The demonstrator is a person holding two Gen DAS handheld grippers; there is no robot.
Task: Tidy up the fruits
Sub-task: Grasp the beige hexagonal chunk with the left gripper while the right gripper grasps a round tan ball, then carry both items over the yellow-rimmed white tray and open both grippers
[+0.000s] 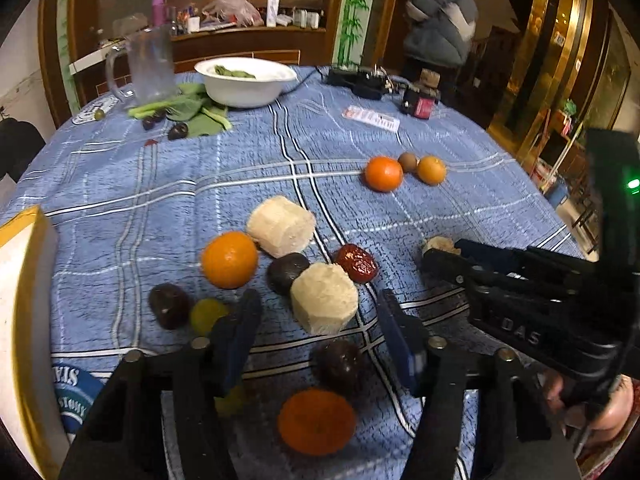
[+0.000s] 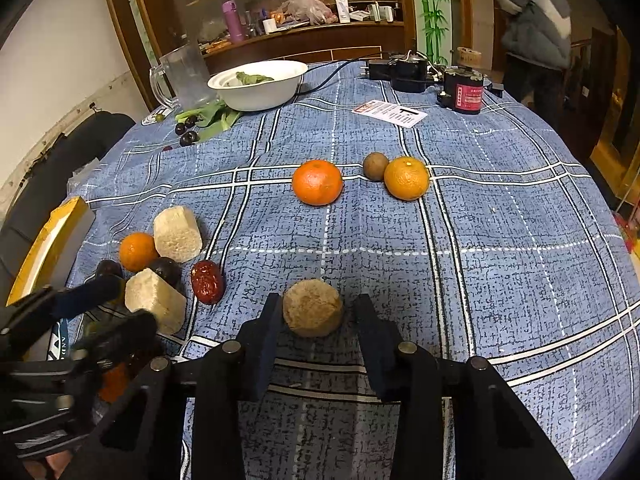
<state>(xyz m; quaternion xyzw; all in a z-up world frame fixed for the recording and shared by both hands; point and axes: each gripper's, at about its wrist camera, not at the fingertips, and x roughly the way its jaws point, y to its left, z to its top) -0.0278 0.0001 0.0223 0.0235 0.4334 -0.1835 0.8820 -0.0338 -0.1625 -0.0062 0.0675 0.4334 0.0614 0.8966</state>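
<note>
The right gripper (image 2: 314,320) brackets the brown round fruit (image 2: 313,307), one pad touching, the other just clear: not yet clamped. The left gripper (image 1: 318,322) stands open around a pale cut chunk (image 1: 323,303), ungripped. Left of the brown fruit, mixed fruits cluster on the counter (image 2: 500,240), probably awaiting sorting.

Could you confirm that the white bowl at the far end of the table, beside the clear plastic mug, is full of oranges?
Not quite: the white bowl holds green leaves, not oranges, as the right wrist view shows. It does sit at the far end of the table beside the clear mug.
</note>
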